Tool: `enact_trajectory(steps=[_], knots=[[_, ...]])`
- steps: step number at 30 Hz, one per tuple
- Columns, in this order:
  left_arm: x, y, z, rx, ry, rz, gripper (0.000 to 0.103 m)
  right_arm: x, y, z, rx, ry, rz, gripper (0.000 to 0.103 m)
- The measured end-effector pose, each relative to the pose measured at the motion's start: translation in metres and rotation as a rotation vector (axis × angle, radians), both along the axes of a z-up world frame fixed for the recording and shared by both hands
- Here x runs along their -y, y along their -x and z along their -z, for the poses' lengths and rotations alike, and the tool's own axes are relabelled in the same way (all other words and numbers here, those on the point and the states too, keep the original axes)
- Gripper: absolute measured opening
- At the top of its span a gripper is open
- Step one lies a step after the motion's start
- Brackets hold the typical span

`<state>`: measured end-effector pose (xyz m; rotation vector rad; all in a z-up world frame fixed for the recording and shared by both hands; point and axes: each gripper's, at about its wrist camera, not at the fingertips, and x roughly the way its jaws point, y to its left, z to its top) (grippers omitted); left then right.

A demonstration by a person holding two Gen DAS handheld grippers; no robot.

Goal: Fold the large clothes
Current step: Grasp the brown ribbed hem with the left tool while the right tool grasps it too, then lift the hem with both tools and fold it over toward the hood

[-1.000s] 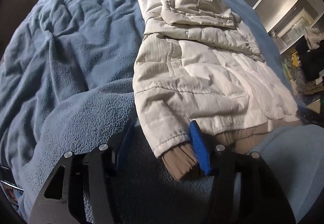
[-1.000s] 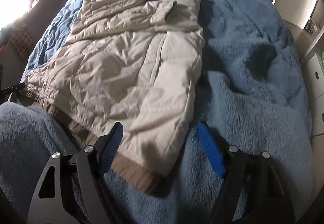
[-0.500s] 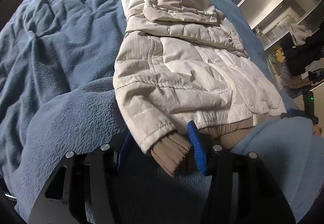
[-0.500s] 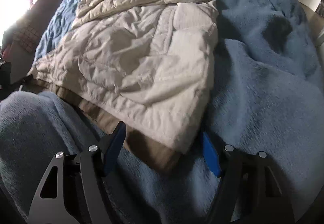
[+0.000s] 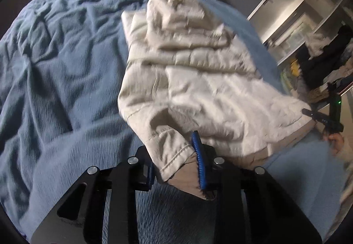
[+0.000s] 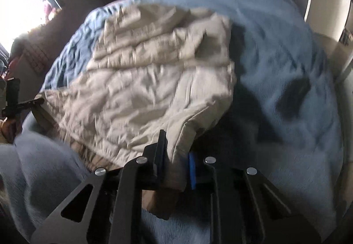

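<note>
Jacket (image 5: 198,89), cream and puffy with a tan ribbed hem, lies on the blue blanket (image 5: 66,56) of the bed, its hood end toward the far edge and its hem at the near edge, so its long axis runs straight away from both hands. The left gripper (image 5: 176,160) has one near hem corner between its jaws, which are closing on the quilted edge and tan cuff; the blue pad (image 5: 199,155) already presses the fabric. The right gripper (image 6: 176,160) has the other near hem corner, its jaws likewise closing with the folded edge of the jacket (image 6: 143,89) bunched between them. Both corners look raised a little off the blanket (image 6: 286,67), and the hem sags between them. Each hand is equally near its own corner, so neither leads. Because the body of the jacket stretches away from the jaws, the next move is probably to carry the hem forward over the chest toward the hood, folding the jacket in half across its length. The risk I see is the slippery shell sliding out of a shallow pinch.
</note>
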<state>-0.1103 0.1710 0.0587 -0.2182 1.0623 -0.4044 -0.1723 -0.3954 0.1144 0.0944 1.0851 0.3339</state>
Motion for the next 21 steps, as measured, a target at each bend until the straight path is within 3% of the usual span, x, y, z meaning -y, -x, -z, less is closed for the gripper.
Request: enact_trajectory(steps=[11, 21], knots=[[-0.004, -0.085, -0.058, 0.179, 0.054, -0.044, 0.028, 0.002, -0.090, -0.059, 0.190, -0.073, 0.068, 0.014], [-0.005, -0.194, -0.071, 0.261, 0.088, -0.140, 0.028, 0.024, -0.199, -0.055, 0.248, -0.140, 0.228, 0.014]])
